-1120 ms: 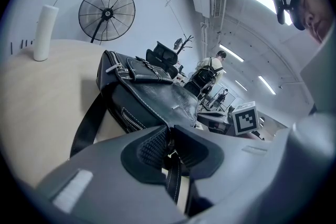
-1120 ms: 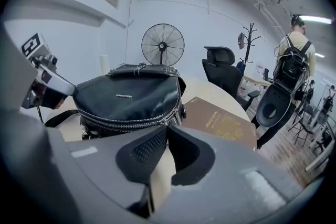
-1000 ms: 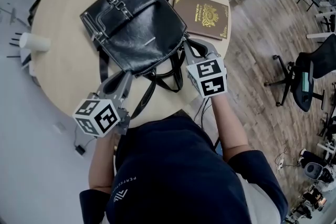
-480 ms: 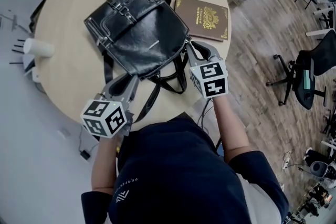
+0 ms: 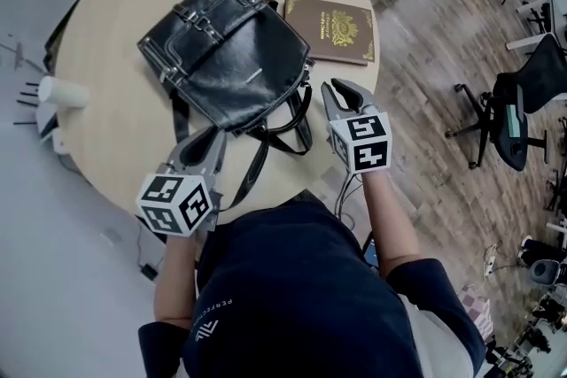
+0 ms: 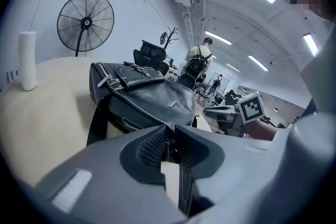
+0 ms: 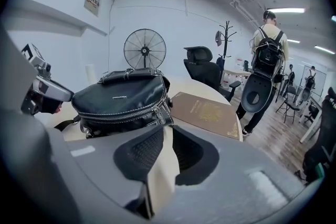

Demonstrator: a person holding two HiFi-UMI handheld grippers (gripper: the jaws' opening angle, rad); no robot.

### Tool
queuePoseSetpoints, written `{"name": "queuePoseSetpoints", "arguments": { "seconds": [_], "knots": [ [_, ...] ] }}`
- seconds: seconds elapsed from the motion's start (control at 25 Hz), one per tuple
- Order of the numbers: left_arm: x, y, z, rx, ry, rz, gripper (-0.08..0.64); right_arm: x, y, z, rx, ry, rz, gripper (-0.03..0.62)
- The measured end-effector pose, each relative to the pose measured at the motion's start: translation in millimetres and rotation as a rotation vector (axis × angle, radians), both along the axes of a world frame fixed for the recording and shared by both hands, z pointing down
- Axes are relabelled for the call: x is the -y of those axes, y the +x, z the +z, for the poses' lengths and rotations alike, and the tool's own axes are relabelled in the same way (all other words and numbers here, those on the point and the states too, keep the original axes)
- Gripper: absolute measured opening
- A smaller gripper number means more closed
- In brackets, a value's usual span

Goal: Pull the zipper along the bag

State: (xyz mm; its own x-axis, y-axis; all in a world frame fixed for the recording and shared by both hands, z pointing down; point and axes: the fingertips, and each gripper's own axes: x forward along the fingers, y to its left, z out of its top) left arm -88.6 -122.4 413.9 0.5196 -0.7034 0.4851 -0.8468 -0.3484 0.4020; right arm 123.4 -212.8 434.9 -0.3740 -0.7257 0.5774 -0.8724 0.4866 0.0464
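The black leather bag point(image 5: 226, 57) lies on the round table point(image 5: 115, 137); its zipper point(image 7: 123, 114) runs along the side that faces me. My right gripper point(image 5: 341, 93) hovers just off the bag's near right corner. Its jaws are opening, and only bare tabletop shows between them in the right gripper view point(image 7: 165, 139). My left gripper point(image 5: 202, 146) sits at the bag's near left end. Its jaws are closing to a narrow gap, and a black strap point(image 6: 182, 186) runs through that gap point(image 6: 168, 140). I cannot see the pads pressing on it.
A brown booklet point(image 5: 330, 29) lies right of the bag, close to my right gripper. A white cylinder point(image 5: 62, 91) stands at the table's left edge. Office chairs point(image 5: 523, 115) stand on the wood floor to the right. A person with a backpack point(image 7: 269, 55) stands beyond the table.
My right gripper has let go at the bag's near right corner, opened and drawn back toward me. The left gripper has hardly moved. The bag has shifted slightly.
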Motion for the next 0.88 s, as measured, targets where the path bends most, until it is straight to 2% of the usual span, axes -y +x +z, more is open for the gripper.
{"name": "queuePoseSetpoints", "arguments": {
  "seconds": [0.12, 0.6, 0.88],
  "knots": [
    [0.9, -4.7, -6.5, -0.004, 0.021, -0.006, 0.051, -6.7, 7.2, -8.8, 0.017, 0.014, 0.037, 0.026],
    [10.8, -19.4, -22.9, -0.008, 0.087, -0.015, 0.017, -36.2, 12.0, -28.1, 0.074, 0.023, 0.092, 0.011],
    [13.2, -22.4, -23.5, -0.009, 0.087, 0.01, 0.017, -50.6, 4.0, -27.9, 0.139, -0.02, 0.101, 0.003]
  ]
}}
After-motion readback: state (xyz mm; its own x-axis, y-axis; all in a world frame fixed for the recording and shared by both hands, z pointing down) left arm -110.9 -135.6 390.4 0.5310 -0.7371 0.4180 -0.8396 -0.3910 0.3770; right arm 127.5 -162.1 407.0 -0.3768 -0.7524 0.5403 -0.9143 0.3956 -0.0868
